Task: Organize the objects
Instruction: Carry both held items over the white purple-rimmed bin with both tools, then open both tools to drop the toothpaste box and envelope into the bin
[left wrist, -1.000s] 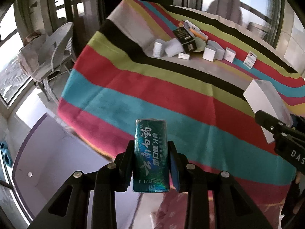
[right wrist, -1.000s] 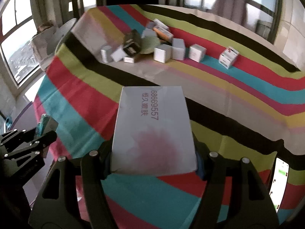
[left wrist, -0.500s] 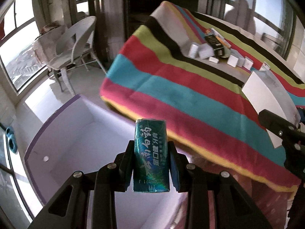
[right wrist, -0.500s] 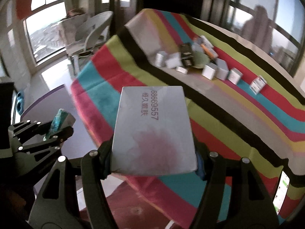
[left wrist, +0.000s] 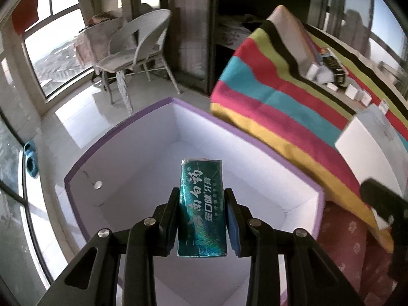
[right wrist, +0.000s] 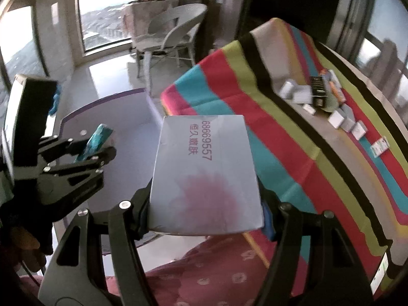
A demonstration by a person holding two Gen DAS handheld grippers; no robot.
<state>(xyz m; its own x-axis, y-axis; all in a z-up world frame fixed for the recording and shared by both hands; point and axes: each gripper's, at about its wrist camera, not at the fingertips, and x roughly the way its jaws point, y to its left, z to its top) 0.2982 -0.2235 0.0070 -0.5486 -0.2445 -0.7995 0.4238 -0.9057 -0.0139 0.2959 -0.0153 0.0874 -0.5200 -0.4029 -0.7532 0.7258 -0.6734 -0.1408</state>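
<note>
While we carry both loads: we judge the drop into the storage box comes next.
Left tongs: clenched on the green toothpaste carton, held upright at lower centre of the left view, over the open white box with the purple rim.
Right tongs: grasping the pale flat box by its near end, lower centre of the right view; the box sits off to the left there, not beneath it.
Risk, left: the carton sits tall between the pads; released from this height it may tumble or land on end.
Risk, right: the flat box juts far past the pads, so a quick swing could lever it loose; letting go now would drop it outside the box.
Risk, both: the tongs travel close together and could knock each other.
Around: striped desk at right, small boxes left on it; white chair upper left, well apart.
In the way: nothing between carton and box that we can see.
</note>
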